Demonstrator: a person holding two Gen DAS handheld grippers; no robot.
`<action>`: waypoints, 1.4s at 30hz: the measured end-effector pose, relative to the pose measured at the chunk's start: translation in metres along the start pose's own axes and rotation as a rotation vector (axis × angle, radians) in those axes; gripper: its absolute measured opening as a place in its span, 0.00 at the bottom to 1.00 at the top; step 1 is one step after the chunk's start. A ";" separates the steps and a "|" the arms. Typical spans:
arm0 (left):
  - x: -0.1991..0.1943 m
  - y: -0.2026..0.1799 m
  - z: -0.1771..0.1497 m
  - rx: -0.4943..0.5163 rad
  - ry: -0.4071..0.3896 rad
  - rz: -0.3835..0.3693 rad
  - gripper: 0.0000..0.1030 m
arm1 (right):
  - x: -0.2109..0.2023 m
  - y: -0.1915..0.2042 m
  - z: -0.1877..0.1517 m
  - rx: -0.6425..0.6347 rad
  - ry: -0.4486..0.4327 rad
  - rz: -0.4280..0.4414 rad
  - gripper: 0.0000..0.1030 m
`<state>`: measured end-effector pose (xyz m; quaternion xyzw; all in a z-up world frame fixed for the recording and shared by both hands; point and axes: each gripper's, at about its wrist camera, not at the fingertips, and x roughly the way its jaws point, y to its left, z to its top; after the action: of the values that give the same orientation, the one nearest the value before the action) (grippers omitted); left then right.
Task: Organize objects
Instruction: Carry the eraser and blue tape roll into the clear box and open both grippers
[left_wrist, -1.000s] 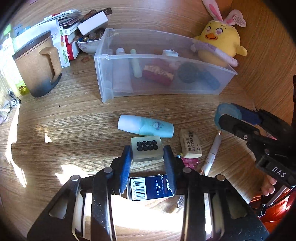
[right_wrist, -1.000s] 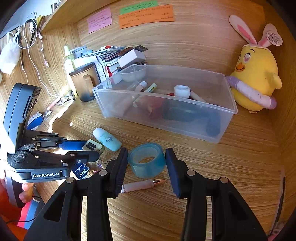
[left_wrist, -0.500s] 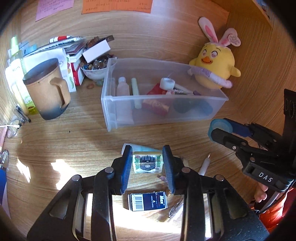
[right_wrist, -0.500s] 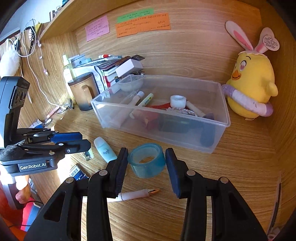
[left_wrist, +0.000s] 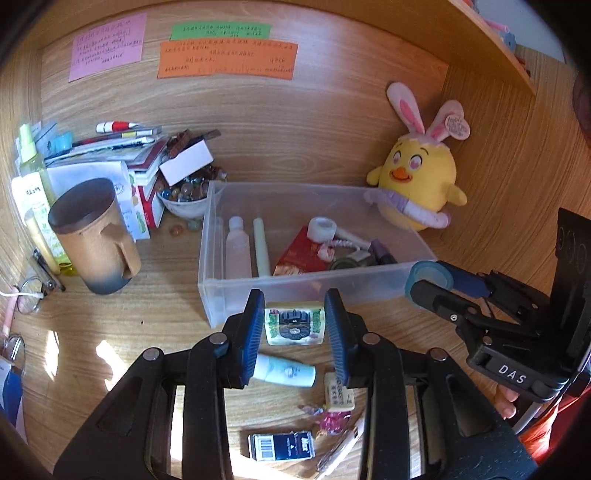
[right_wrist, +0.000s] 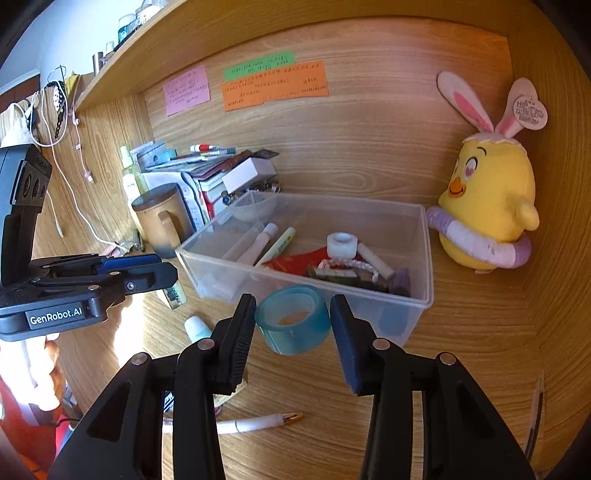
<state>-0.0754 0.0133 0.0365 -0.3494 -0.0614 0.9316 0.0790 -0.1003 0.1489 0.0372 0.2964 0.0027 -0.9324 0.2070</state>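
My left gripper (left_wrist: 294, 326) is shut on a pale green mahjong tile (left_wrist: 294, 322) and holds it in the air just in front of the clear plastic bin (left_wrist: 218, 266). My right gripper (right_wrist: 293, 325) is shut on a blue tape roll (right_wrist: 293, 319), lifted in front of the same bin (right_wrist: 421, 295). In the left wrist view the right gripper with the tape roll (left_wrist: 428, 275) is at the right. On the desk lie a light blue tube (left_wrist: 284, 371), an eraser (left_wrist: 338, 391), a blue box (left_wrist: 282, 445) and a white pen (right_wrist: 258, 422).
The bin holds a bottle, a marker, a white tape roll (right_wrist: 341, 243) and other small items. A brown mug (left_wrist: 94, 236), a bowl of marbles (left_wrist: 184, 195) and stacked books stand at the left. A yellow plush chick (left_wrist: 415, 181) sits at the right against the wooden wall.
My left gripper closed on the mahjong tile and lifted it off the desk toward the bin. My right gripper rose with the tape roll and moved closer to the bin.
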 end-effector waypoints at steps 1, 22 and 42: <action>0.000 0.000 0.003 -0.003 -0.007 -0.008 0.32 | 0.000 0.000 0.002 -0.001 -0.007 0.000 0.37; 0.048 0.000 0.059 -0.011 -0.014 -0.021 0.32 | 0.039 -0.036 0.043 0.058 -0.013 -0.071 0.37; 0.104 0.009 0.049 -0.007 0.084 0.017 0.32 | 0.085 -0.045 0.027 0.038 0.090 -0.192 0.42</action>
<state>-0.1860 0.0214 0.0047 -0.3891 -0.0583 0.9165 0.0723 -0.1951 0.1536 0.0072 0.3404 0.0226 -0.9335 0.1107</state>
